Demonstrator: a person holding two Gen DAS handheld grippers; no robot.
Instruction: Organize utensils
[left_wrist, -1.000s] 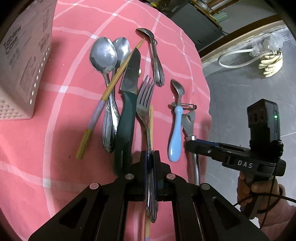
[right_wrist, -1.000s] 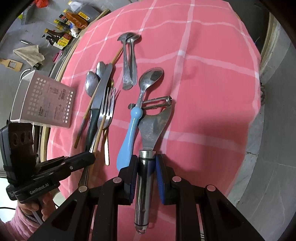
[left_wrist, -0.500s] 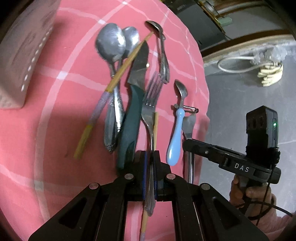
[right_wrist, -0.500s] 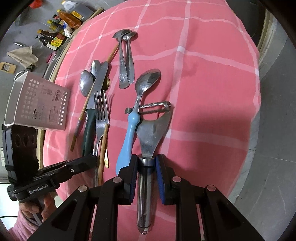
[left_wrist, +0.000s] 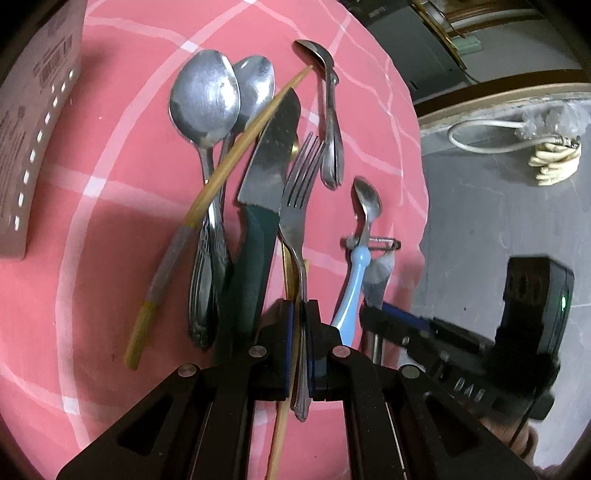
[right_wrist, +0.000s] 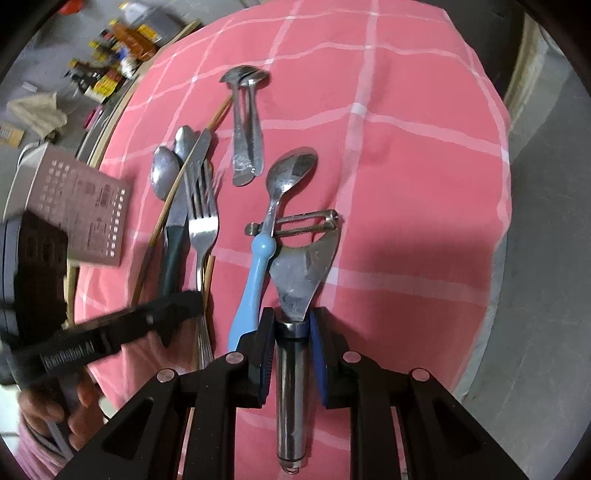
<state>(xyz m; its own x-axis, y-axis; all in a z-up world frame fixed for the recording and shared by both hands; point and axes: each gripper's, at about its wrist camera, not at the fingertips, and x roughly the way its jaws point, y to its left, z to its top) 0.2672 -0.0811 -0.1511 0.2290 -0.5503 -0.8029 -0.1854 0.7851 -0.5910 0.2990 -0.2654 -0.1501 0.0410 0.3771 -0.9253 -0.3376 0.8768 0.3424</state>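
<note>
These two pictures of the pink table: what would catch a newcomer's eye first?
A jumble of cutlery lies on the pink checked cloth. The left gripper pinches a fork by its handle, and the right gripper clamps a metal peeler beside a blue-handled spoon.

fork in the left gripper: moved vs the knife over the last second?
Yes. The fork has lifted: its tines, earlier beside the knife handle, now overlap the blade, with the left gripper shut on its handle.
</note>
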